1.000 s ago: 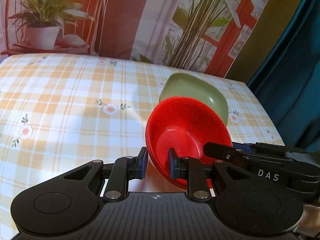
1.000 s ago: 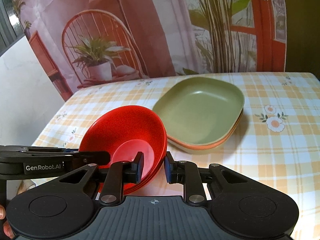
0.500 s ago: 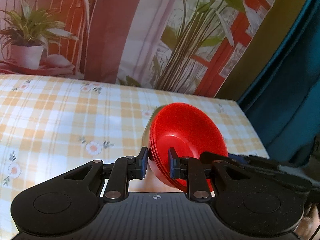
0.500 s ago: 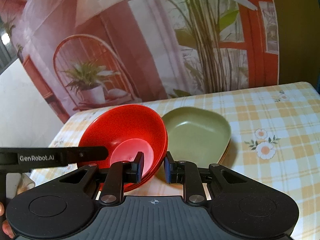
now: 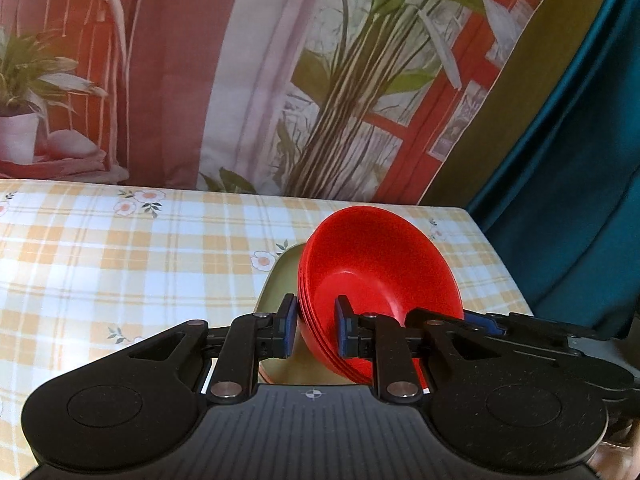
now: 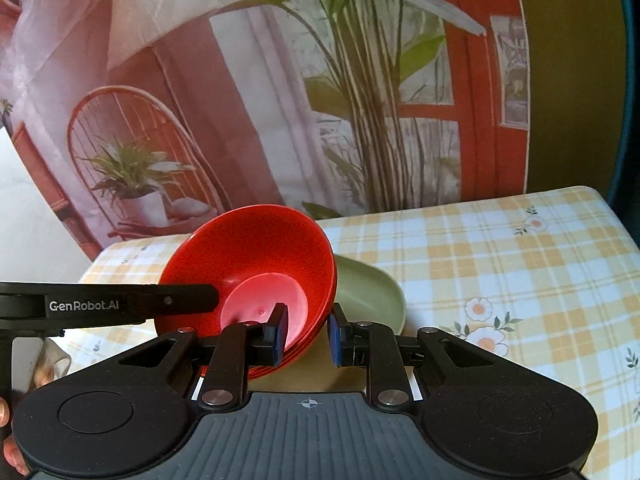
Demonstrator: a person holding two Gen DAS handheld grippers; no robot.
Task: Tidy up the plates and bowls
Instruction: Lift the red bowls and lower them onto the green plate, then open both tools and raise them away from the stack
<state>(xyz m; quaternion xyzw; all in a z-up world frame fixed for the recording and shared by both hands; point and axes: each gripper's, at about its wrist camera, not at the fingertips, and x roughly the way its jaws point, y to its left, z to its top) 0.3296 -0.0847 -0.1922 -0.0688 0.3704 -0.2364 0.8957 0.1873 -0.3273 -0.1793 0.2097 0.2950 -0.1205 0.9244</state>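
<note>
A stack of red bowls (image 5: 380,280) (image 6: 256,264) hangs above the checked tablecloth, held from both sides. My left gripper (image 5: 316,330) is shut on the stack's left rim, one pad inside and one outside. My right gripper (image 6: 306,332) is shut on the opposite rim in the same way. Right under and behind the bowls lies the green plate (image 6: 368,292) (image 5: 280,280), mostly hidden by them. In the right wrist view the left gripper's black arm marked GenRobot.AI reaches in from the left edge.
The table (image 5: 120,248) wears a yellow and white checked cloth with small flowers; its right edge (image 6: 616,216) and far edge are near. A printed backdrop with plants and a red window stands behind. A teal curtain (image 5: 580,160) hangs at the right.
Both grippers have carried the red bowls forward and a little up, over the green plate, which now shows only as a sliver beneath the stack. Both grips are unchanged.
</note>
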